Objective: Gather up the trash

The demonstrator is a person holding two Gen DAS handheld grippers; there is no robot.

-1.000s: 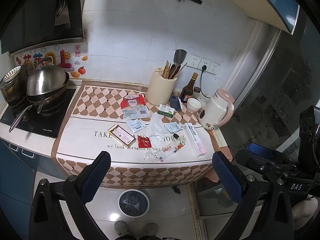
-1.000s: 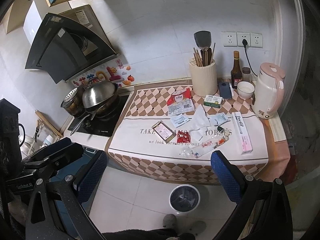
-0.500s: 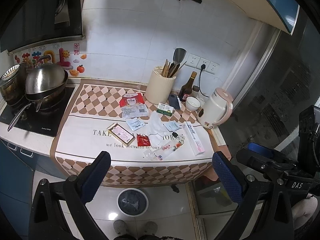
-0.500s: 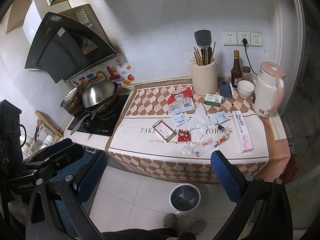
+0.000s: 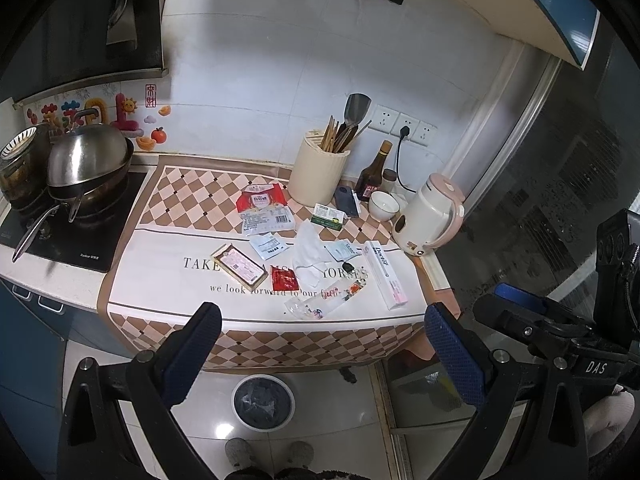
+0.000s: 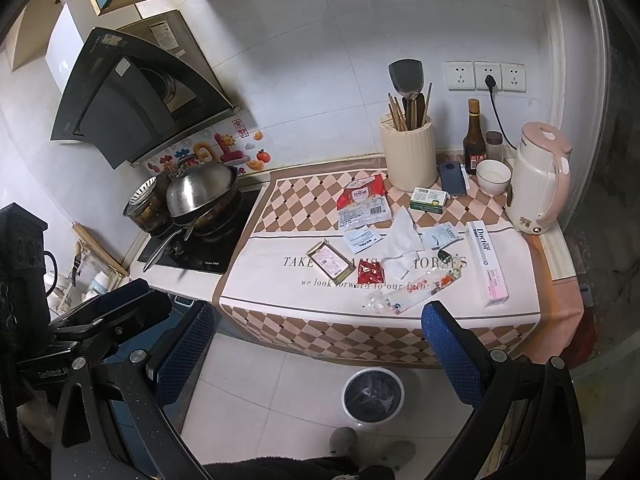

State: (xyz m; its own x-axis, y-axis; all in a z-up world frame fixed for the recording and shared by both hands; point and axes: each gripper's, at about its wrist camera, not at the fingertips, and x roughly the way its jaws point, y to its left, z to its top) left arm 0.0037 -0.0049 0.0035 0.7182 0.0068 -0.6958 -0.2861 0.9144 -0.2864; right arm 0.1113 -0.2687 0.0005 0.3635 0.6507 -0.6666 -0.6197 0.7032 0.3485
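Note:
Trash lies scattered on the checked counter cloth (image 5: 168, 276): a crumpled white tissue (image 5: 309, 254), a small red sachet (image 5: 283, 280), a clear wrapper (image 5: 324, 300), a red-and-white packet (image 5: 262, 200) and a flat pink box (image 5: 239, 263). The same tissue (image 6: 402, 240) and red sachet (image 6: 370, 272) show in the right wrist view. A round white bin (image 5: 263, 402) with a dark liner stands on the floor below the counter; it also shows in the right wrist view (image 6: 373, 395). My left gripper (image 5: 320, 352) and right gripper (image 6: 318, 354) are both open and empty, held back from the counter above the floor.
A wok with a steel lid (image 5: 86, 160) sits on the hob at left. A cream utensil holder (image 5: 318, 174), sauce bottle (image 5: 374, 178), white bowl (image 5: 383, 205), phone (image 5: 346, 202), pink-white kettle (image 5: 430, 216) and long toothpaste box (image 5: 386, 274) stand at the back and right.
Both views have shifted slightly; the counter sits a little further and higher in frame. Nothing on the counter has moved and both grippers stay open.

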